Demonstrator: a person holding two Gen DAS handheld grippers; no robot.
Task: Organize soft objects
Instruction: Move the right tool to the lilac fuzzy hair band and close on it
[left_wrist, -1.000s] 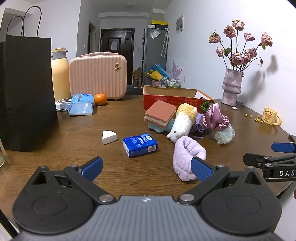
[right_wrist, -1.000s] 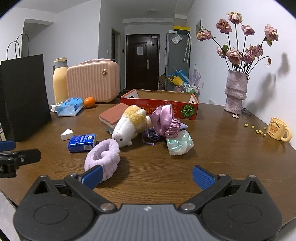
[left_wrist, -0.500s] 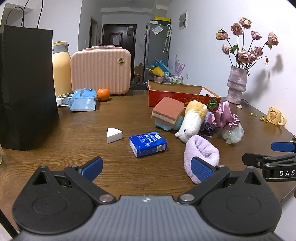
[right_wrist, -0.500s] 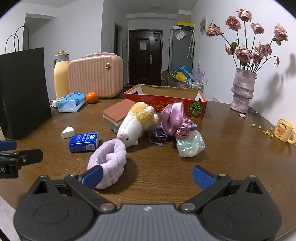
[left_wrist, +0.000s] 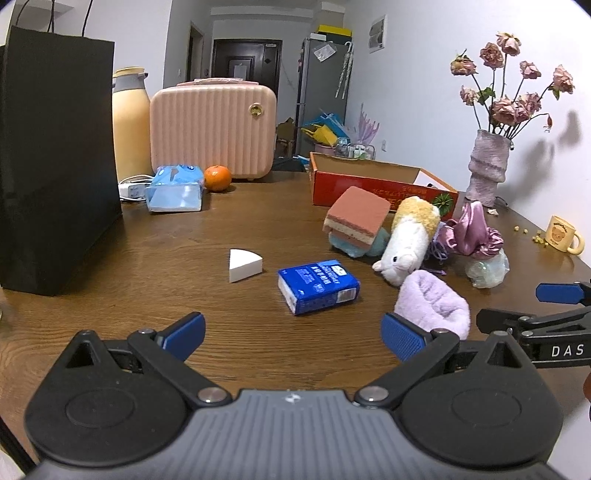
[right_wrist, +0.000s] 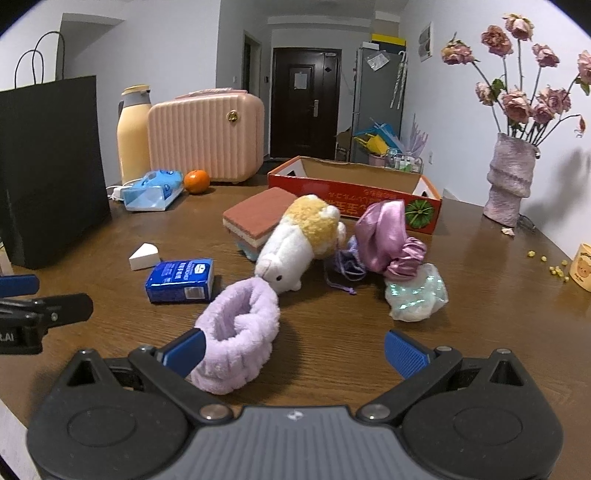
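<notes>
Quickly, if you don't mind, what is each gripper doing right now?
Left gripper: open, holding nothing.
Right gripper: open, holding nothing; the purple headband lies by its left finger.

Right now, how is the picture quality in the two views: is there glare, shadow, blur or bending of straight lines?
Left wrist view: sharp; fisheye bends the black paper bag and darkens the corners; the flowers cast a soft shadow on the wall. Right wrist view: also sharp; lamp glare lies on the table near the vase; the open tongs look oversized.
</notes>
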